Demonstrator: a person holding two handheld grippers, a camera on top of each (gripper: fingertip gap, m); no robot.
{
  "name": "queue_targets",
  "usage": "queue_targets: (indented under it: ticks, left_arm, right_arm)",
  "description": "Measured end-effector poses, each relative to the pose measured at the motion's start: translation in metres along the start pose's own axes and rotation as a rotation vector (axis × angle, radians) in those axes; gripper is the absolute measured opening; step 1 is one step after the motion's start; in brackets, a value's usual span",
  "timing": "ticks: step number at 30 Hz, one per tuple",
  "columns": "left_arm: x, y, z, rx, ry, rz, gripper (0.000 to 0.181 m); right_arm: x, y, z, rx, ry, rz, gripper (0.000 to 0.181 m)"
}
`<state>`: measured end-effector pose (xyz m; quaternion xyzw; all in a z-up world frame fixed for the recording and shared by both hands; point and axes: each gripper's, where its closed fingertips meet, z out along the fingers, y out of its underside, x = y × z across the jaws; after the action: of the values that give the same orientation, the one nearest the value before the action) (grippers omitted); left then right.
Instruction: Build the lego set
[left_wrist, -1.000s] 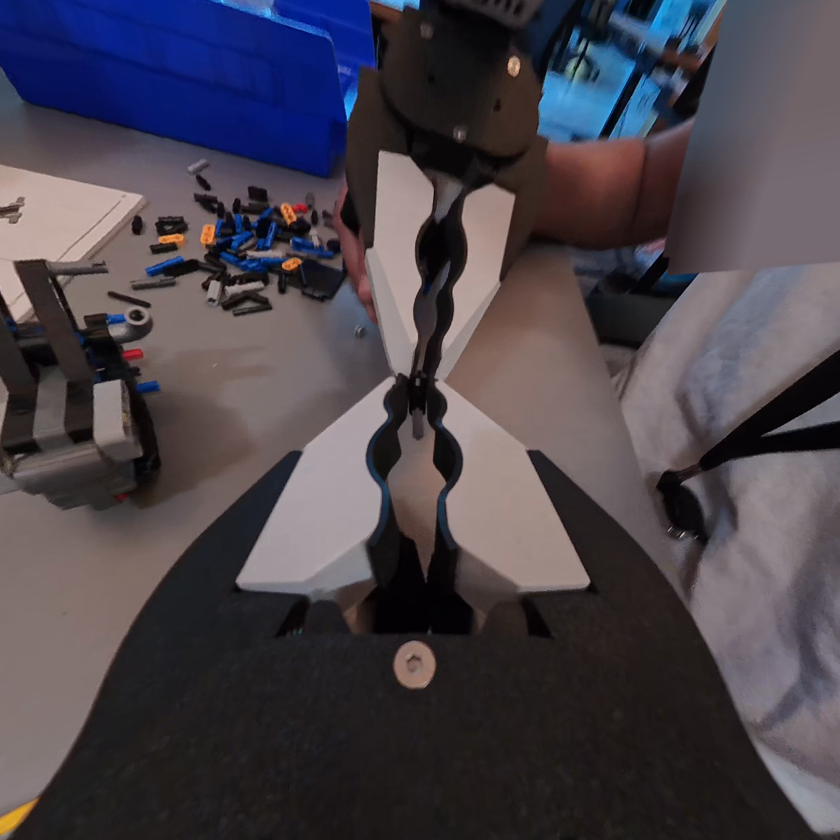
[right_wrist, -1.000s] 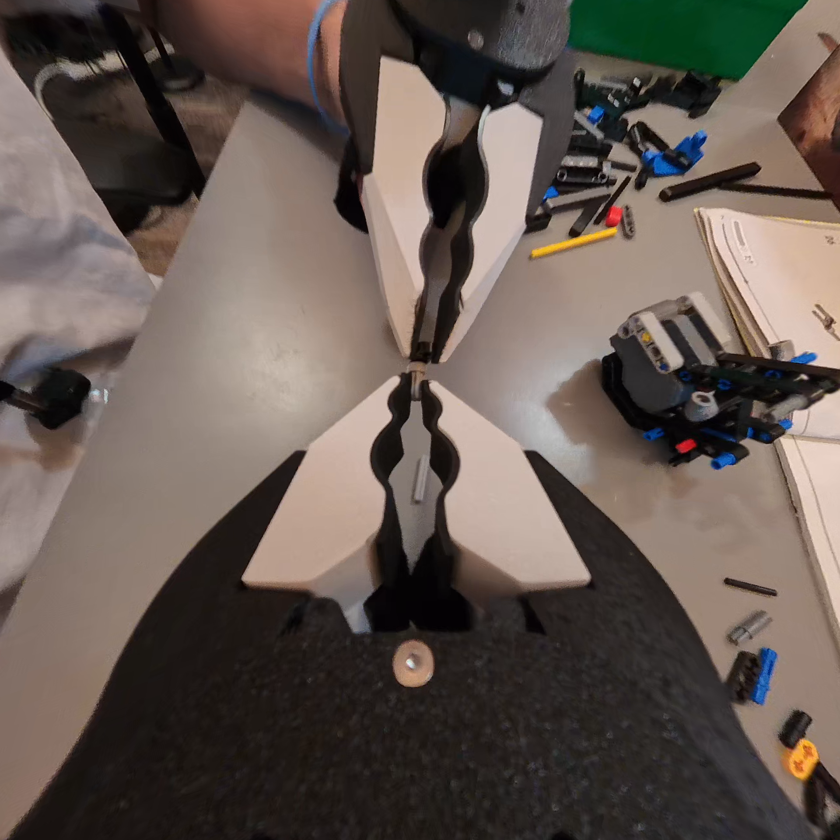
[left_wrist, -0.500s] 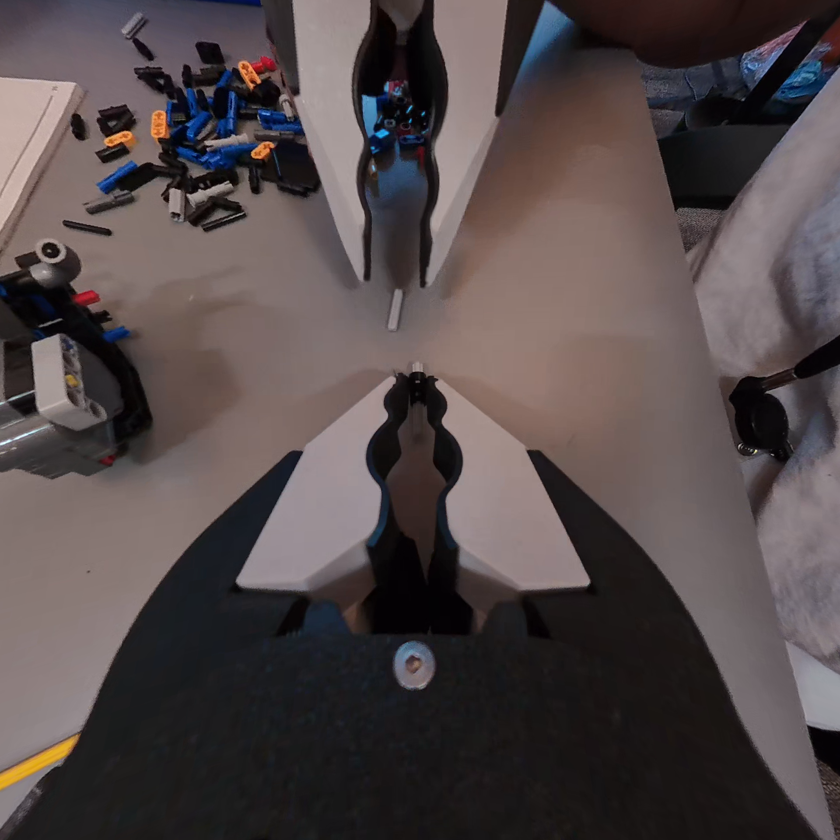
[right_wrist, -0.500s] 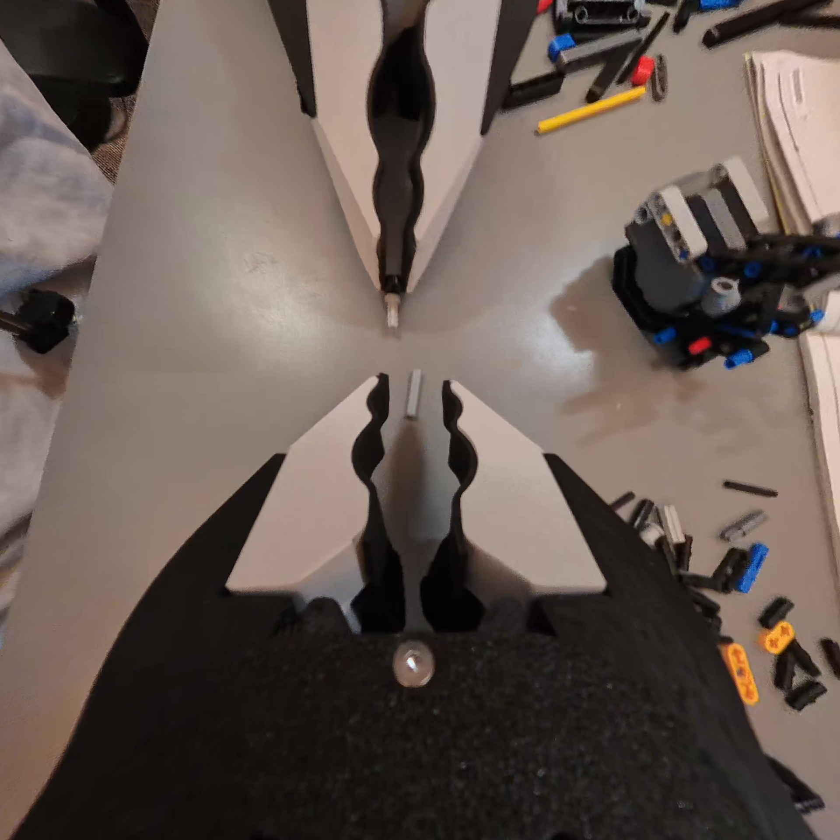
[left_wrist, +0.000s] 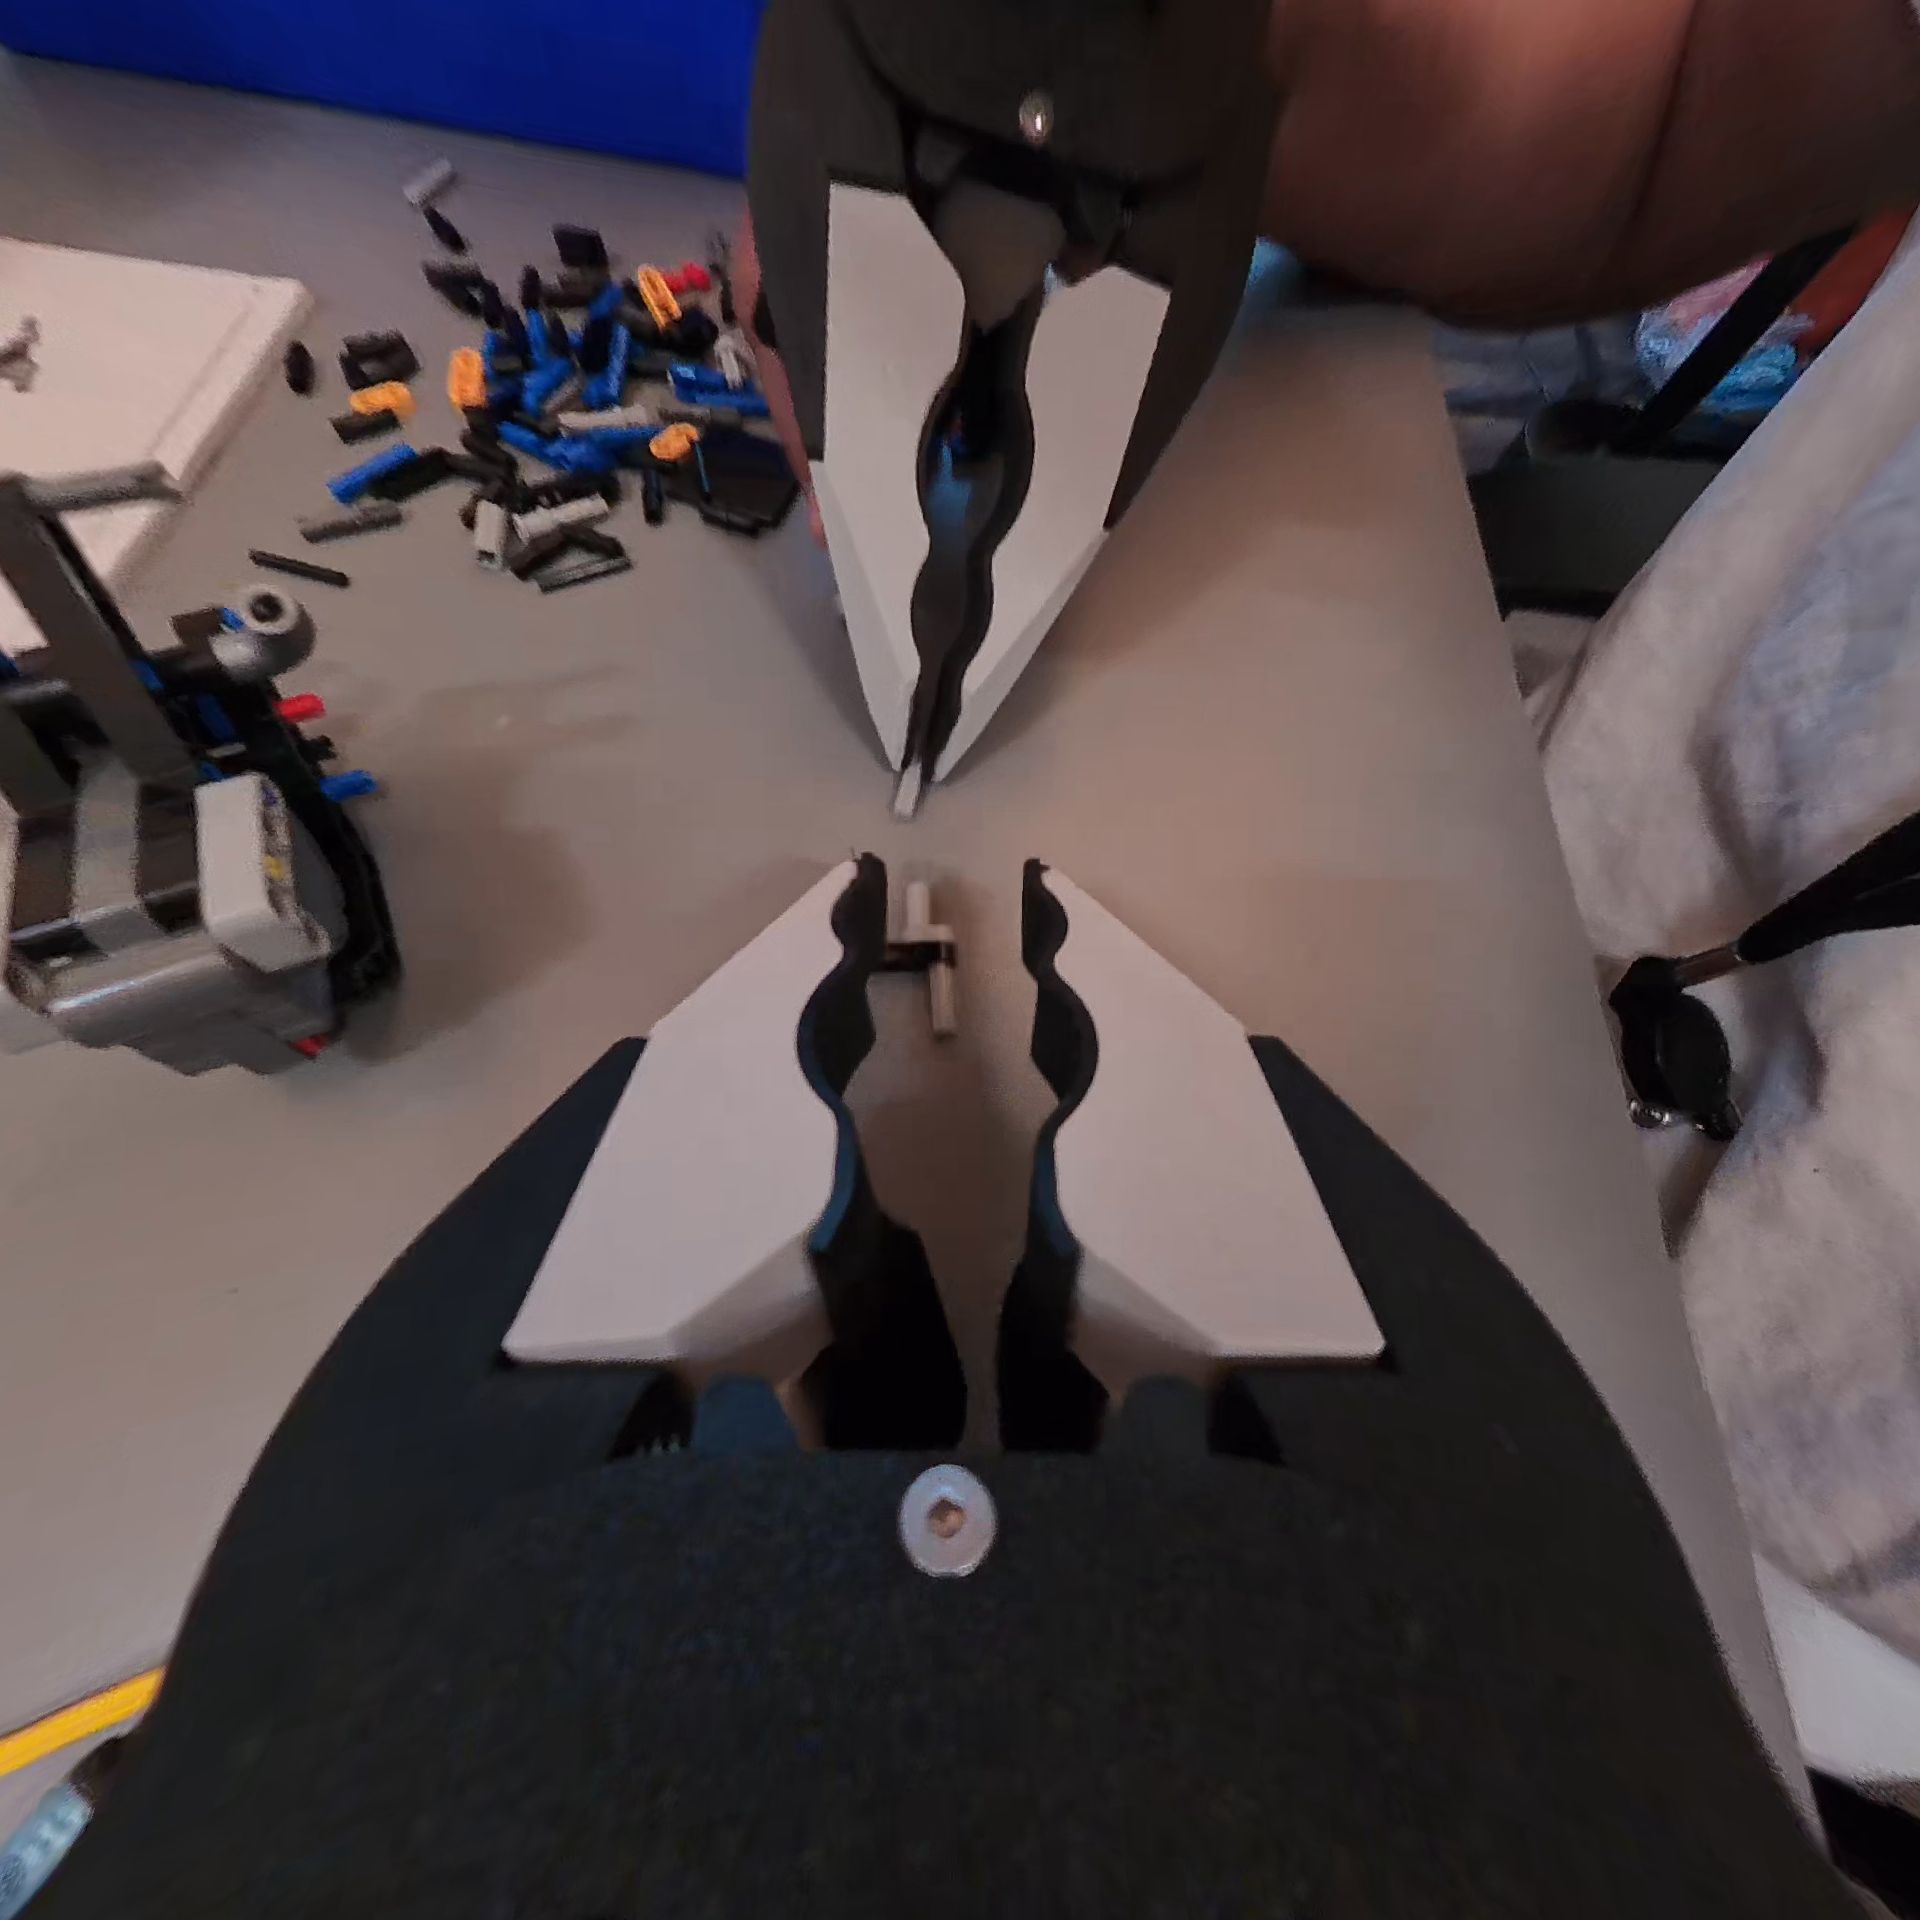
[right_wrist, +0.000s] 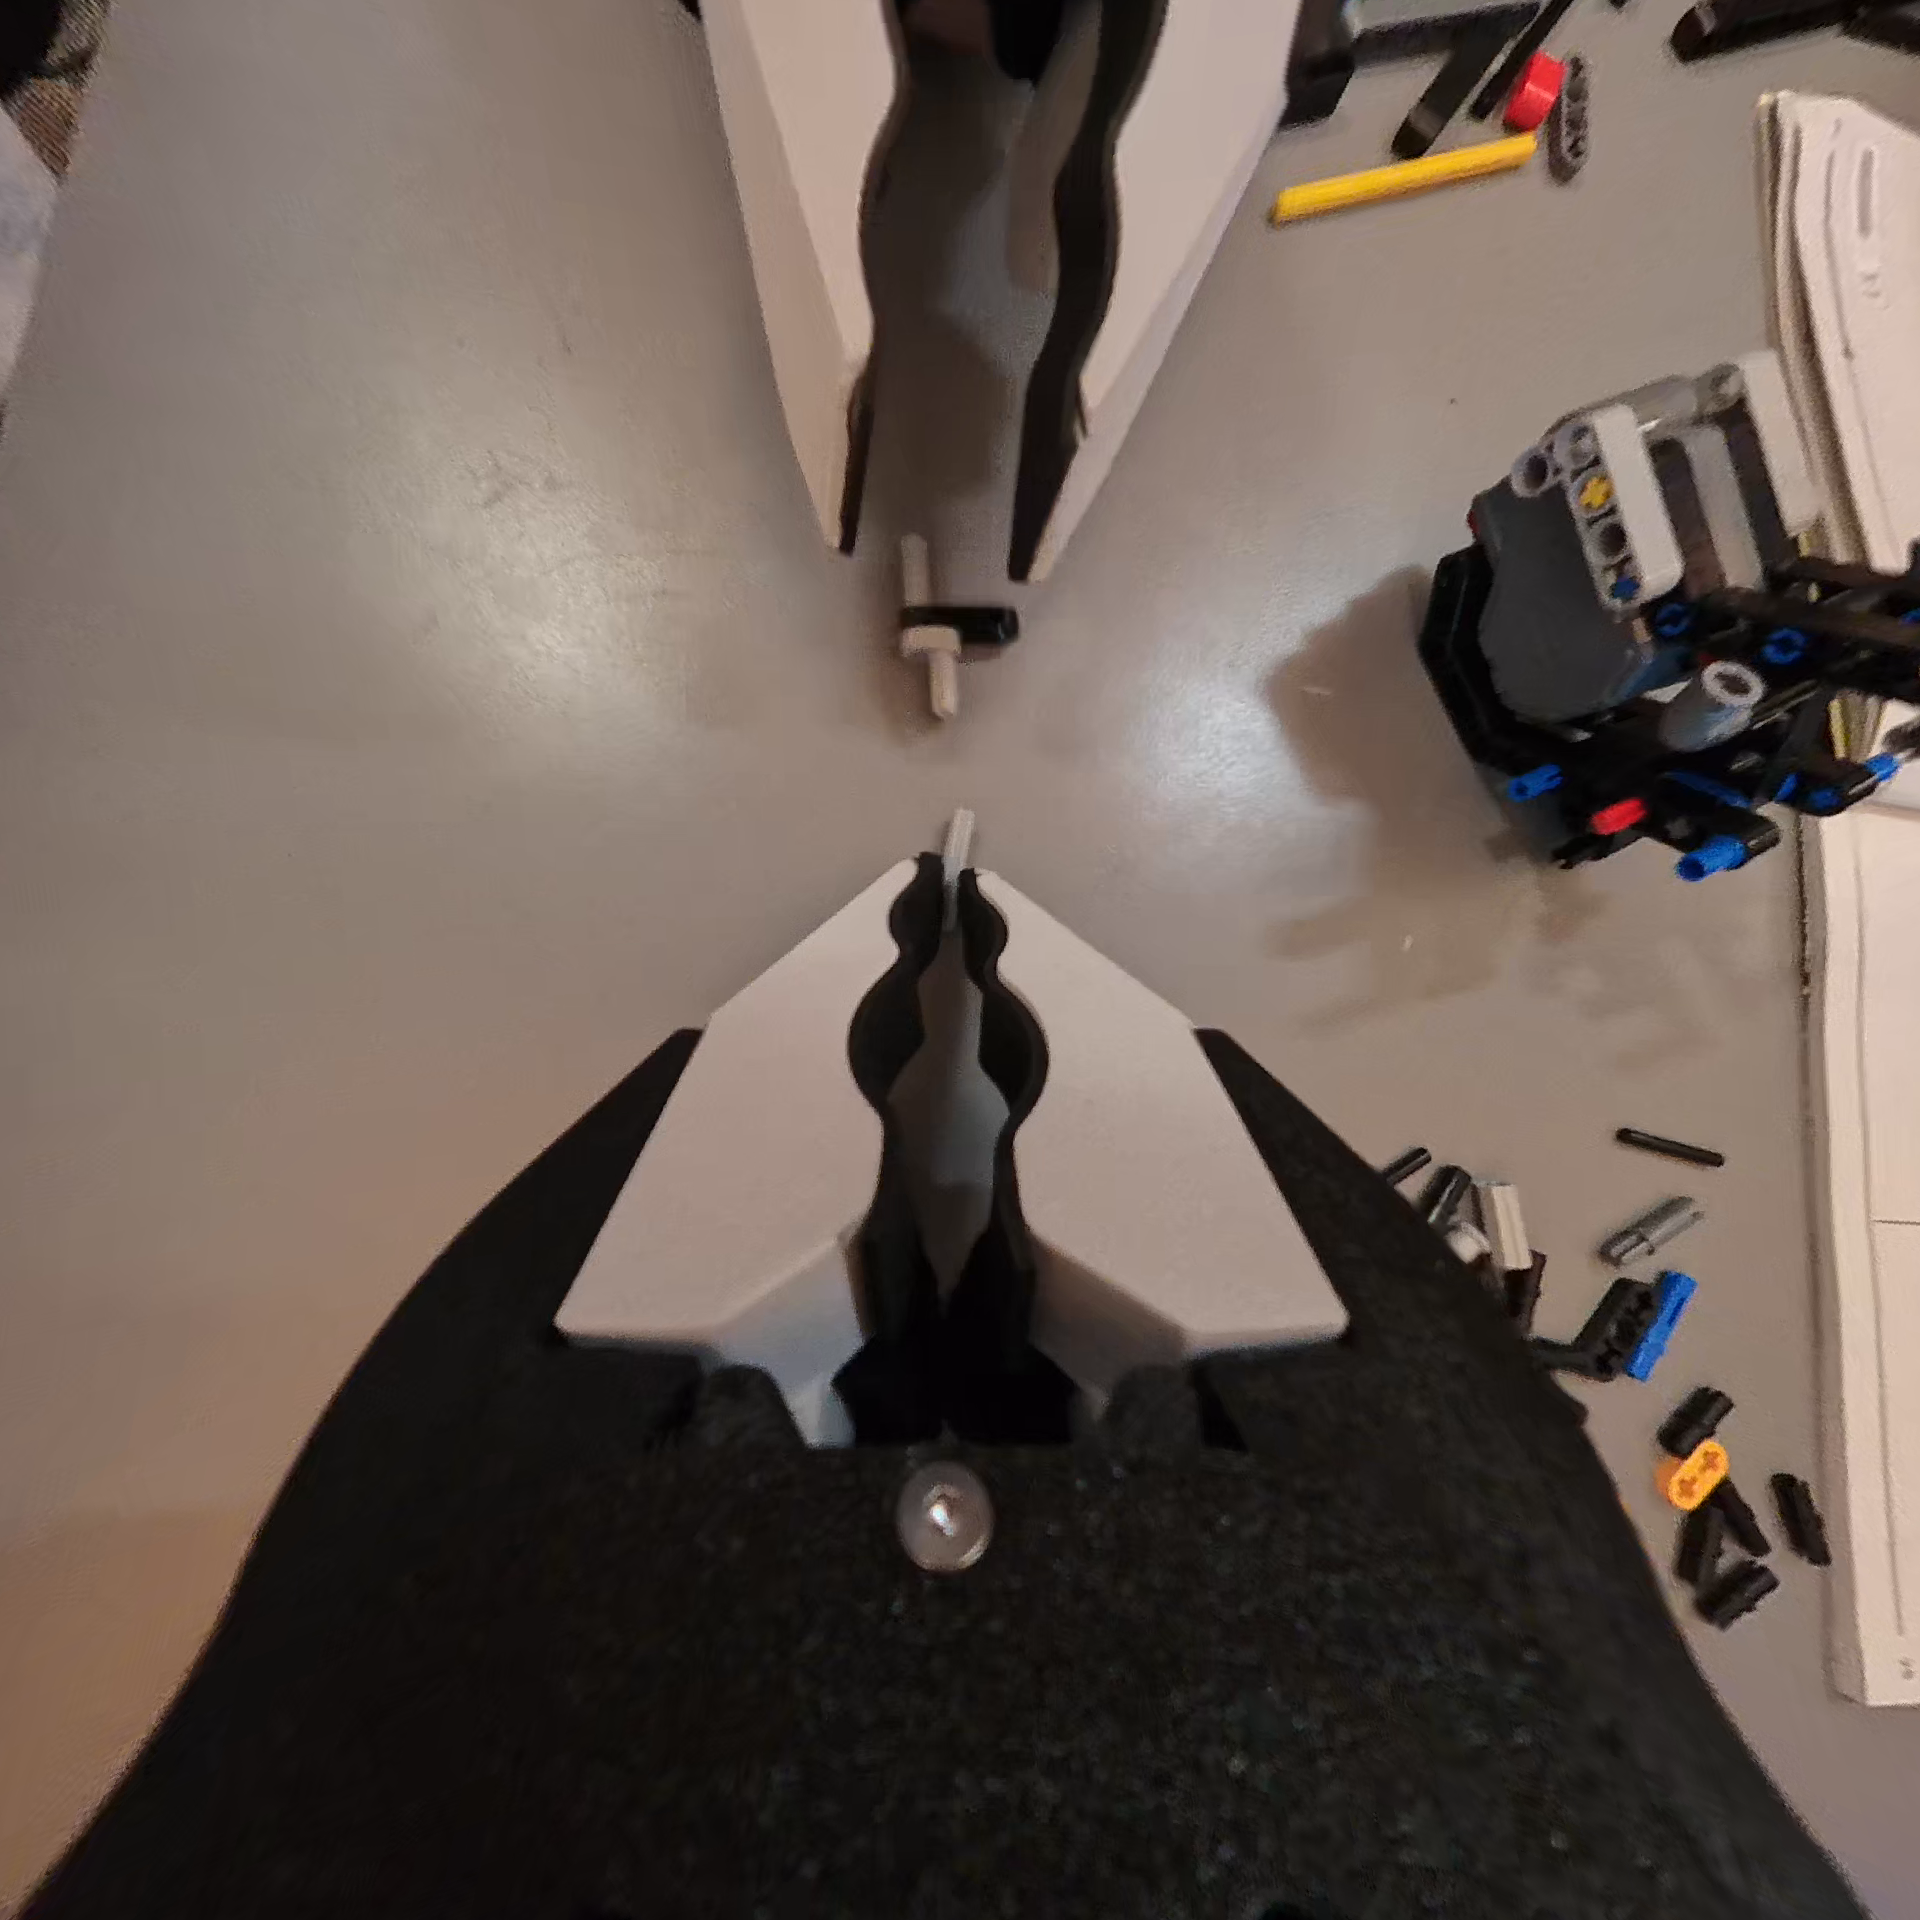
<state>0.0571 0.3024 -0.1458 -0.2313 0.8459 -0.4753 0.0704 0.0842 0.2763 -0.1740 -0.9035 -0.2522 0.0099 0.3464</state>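
Note:
My left gripper (left_wrist: 945, 862) is open, low over the grey table (left_wrist: 644, 831). A light grey axle with a black connector across it (left_wrist: 927, 951) lies on the table between its fingertips; it also shows in the right wrist view (right_wrist: 940, 629). My right gripper (right_wrist: 948, 873) is shut on a short light grey axle (right_wrist: 958, 836) that sticks out past its tips. The two grippers face each other tip to tip with a small gap, the right gripper (left_wrist: 914, 774) opposite in the left wrist view and the left gripper (right_wrist: 935, 556) opposite in the right wrist view.
The partly built model (left_wrist: 187, 914) (right_wrist: 1662, 644) stands beside the grippers. A pile of loose parts (left_wrist: 561, 416) lies beyond it before a blue bin (left_wrist: 416, 62). More loose parts (right_wrist: 1662, 1351), a yellow axle (right_wrist: 1403, 182) and an instruction booklet (right_wrist: 1860, 1351) lie to the right. A person's arm (left_wrist: 1507, 156) is above. About 5 centimeters separates my left fingertips from my right.
My left gripper has opened and the axle with the black connector now lies on the table. My right gripper has shut on the short grey axle that lay between its fingers.

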Motion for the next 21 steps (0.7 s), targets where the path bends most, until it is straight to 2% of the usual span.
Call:
queue_targets:
  ticks: [3, 5, 9, 13, 15, 17, 21]
  left_arm:
    - [-0.002, -0.009, -0.003, 0.037, -0.071, 0.105, 0.024]
    - [-0.002, -0.014, -0.004, 0.051, -0.149, 0.249, 0.021]
    - [0.004, -0.021, -0.007, 0.055, -0.286, 0.521, 0.017]
    - [0.016, -0.019, -0.003, 0.049, -0.293, 0.641, 0.016]
    - [0.018, -0.017, -0.001, 0.035, -0.29, 0.656, 0.014]
    - [0.017, -0.015, 0.0, 0.023, -0.3, 0.672, 0.002]
    - [0.012, -0.017, -0.002, 0.021, -0.322, 0.65, 0.002]
  right_arm:
    - [-0.006, -0.026, -0.011, 0.148, -0.062, 0.045, 0.002]
    - [-0.011, -0.043, -0.02, 0.256, -0.131, 0.098, 0.002]
    - [-0.019, -0.061, -0.03, 0.377, -0.247, 0.182, 0.002]
    - [-0.021, -0.06, -0.023, 0.356, -0.26, 0.191, 0.002]
    - [-0.024, -0.06, -0.021, 0.349, -0.268, 0.189, 0.002]
    - [-0.025, -0.059, -0.019, 0.337, -0.265, 0.177, 0.002]
    - [-0.019, -0.061, -0.02, 0.355, -0.223, 0.174, 0.002]
